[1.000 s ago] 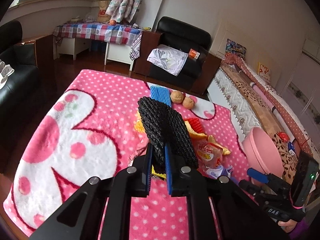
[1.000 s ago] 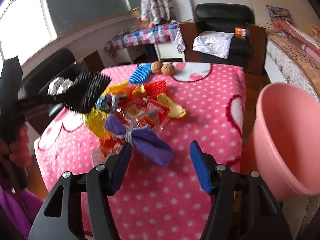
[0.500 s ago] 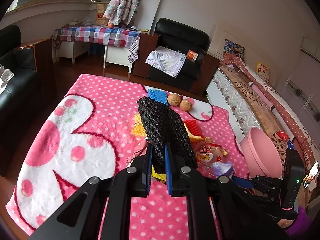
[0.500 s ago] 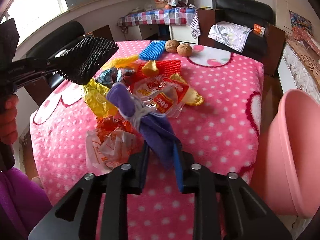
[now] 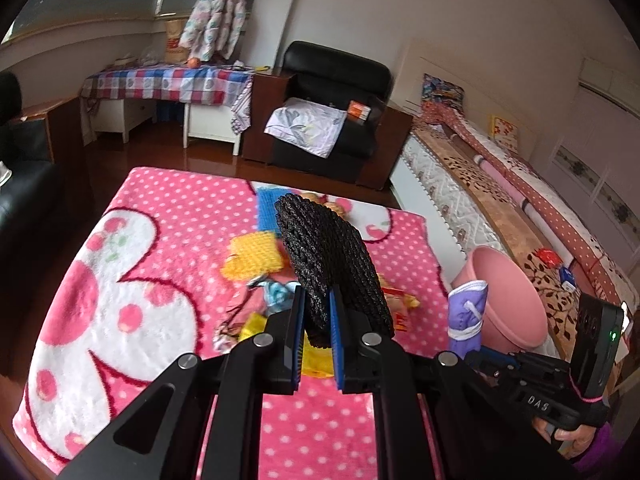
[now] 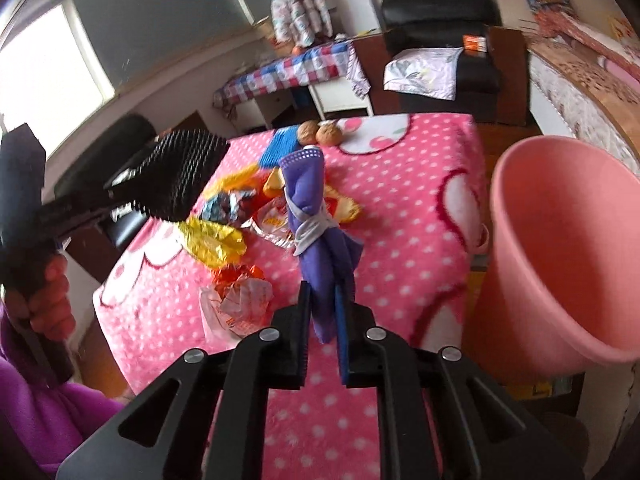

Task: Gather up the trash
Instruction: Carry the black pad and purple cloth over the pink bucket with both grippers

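Note:
My left gripper [image 5: 317, 336] is shut on a black foam net [image 5: 328, 264] and holds it above the pink dotted table [image 5: 168, 216]. It also shows in the right wrist view [image 6: 180, 172]. My right gripper [image 6: 323, 312] is shut on a purple face mask [image 6: 316, 224] and holds it upright above the table, left of the pink bin [image 6: 568, 248]. The mask [image 5: 466, 316] and bin [image 5: 508, 296] also show in the left wrist view. Wrappers lie in a heap on the table: a gold foil [image 6: 212, 240], an orange and white packet [image 6: 236, 292], a clear red packet [image 6: 276, 220].
Two walnuts [image 6: 320, 133] and a blue foam net [image 6: 278, 148] lie at the table's far edge. A yellow foam net [image 5: 256, 256] lies beside the heap. A black armchair [image 5: 332, 112] and a checked side table [image 5: 168, 84] stand beyond.
My right gripper closed on the purple mask and lifted it off the table toward the pink bin. My left gripper still holds the black net, a little higher.

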`<action>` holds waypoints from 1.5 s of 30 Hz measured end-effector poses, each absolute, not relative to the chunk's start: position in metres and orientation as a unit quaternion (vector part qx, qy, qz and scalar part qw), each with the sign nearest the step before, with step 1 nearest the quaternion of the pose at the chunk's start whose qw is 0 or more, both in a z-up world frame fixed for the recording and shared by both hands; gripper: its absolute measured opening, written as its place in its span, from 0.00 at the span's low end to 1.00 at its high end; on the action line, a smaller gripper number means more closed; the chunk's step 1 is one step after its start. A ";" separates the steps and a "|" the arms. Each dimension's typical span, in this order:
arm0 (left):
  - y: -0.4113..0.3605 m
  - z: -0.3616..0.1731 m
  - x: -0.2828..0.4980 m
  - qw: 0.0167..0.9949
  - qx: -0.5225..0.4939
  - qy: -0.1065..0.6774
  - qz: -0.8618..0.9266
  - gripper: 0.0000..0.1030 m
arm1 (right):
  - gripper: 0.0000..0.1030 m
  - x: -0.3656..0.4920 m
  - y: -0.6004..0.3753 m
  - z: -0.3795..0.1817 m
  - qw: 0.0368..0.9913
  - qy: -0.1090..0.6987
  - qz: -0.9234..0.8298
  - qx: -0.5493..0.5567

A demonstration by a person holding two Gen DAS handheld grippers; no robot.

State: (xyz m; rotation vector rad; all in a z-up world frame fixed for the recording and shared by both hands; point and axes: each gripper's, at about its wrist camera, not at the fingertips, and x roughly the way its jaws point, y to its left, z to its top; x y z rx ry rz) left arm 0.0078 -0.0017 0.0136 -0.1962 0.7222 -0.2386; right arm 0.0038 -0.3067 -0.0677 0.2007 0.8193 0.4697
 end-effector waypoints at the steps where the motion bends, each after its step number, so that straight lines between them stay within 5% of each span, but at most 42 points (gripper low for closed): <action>1: -0.006 0.015 0.008 0.924 -0.092 0.352 -0.121 0.10 | 0.11 0.003 -0.311 -0.066 0.887 0.391 0.222 0.103; 30: -0.221 0.010 0.043 0.882 0.008 0.365 -0.299 0.10 | 0.11 -0.015 -0.470 -0.075 0.904 0.353 0.015 0.239; 45: -0.259 -0.022 0.054 0.865 0.034 0.401 -0.299 0.10 | 0.11 -0.013 -0.482 -0.085 0.900 0.362 -0.005 0.242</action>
